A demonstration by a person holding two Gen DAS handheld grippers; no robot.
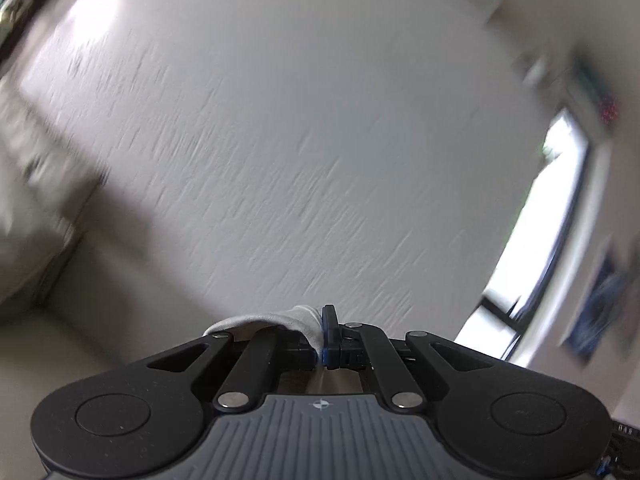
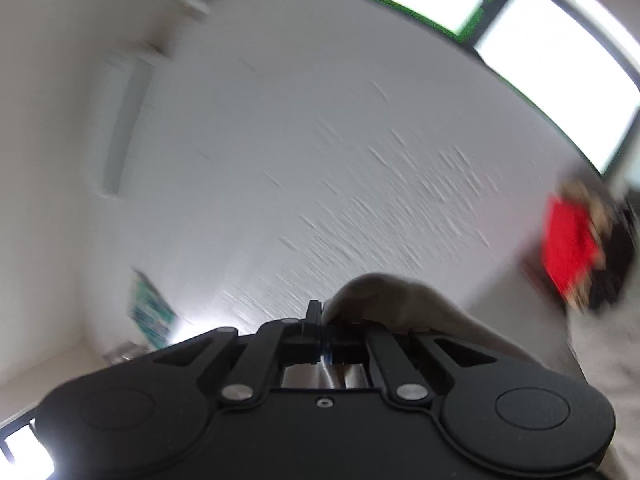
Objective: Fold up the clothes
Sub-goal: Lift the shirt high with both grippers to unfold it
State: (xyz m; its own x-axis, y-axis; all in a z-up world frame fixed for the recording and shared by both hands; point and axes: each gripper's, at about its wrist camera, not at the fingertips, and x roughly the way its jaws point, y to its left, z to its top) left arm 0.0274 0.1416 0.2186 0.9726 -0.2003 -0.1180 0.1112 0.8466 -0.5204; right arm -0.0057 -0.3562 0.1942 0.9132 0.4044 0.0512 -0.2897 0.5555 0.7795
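Both views are blurred and point up at a white textured ceiling. My left gripper point(image 1: 321, 344) is shut on a fold of light grey cloth point(image 1: 280, 320) that bulges out to the left of its closed jaws. My right gripper point(image 2: 322, 340) is shut on a beige-grey cloth point(image 2: 396, 304) that humps up right of the jaws and drapes down over the gripper's right side. The rest of the garment is hidden below both cameras.
A window point(image 1: 536, 240) is at the right in the left wrist view and along the top right in the right wrist view point(image 2: 552, 48). A red object point(image 2: 568, 248) hangs at the right. Pale walls surround the ceiling.
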